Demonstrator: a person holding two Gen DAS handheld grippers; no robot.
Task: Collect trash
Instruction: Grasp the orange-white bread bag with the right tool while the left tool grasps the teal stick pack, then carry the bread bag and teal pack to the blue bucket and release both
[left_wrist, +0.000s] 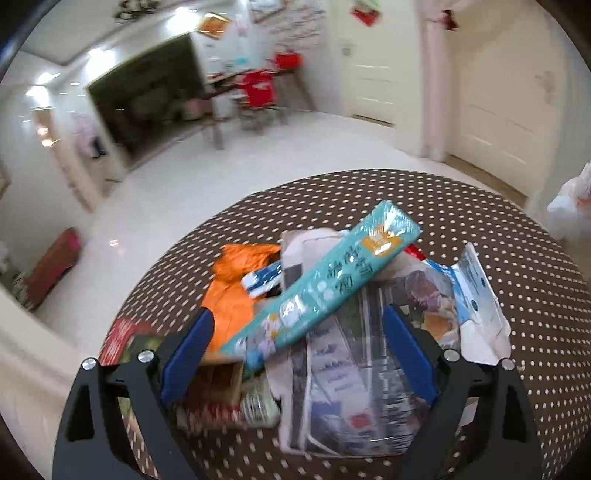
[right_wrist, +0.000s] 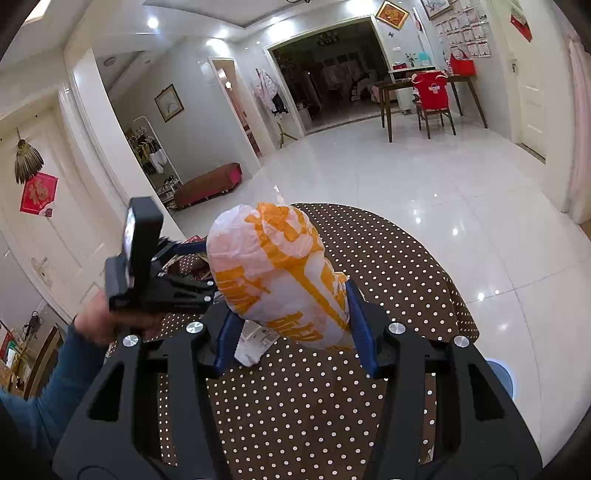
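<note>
We see the dotted surface (left_wrist: 535, 295) carrying a trash pile (left_wrist: 332, 332), a teal pack (left_wrist: 325, 284) lying across its top. Our left gripper (left_wrist: 295, 343) hangs spread wide over the pile, gripping nothing. Our right gripper (right_wrist: 291, 317) clamps a white-and-orange bag (right_wrist: 277, 273) above the surface.

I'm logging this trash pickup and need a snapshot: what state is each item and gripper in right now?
left gripper: open, over the pile
teal packet: tilted on top of the pile
newspaper: flat on the table
orange wrapper: crumpled
right gripper: shut on the white-and-orange bag
white-and-orange bag: stuffed, held upright
</note>
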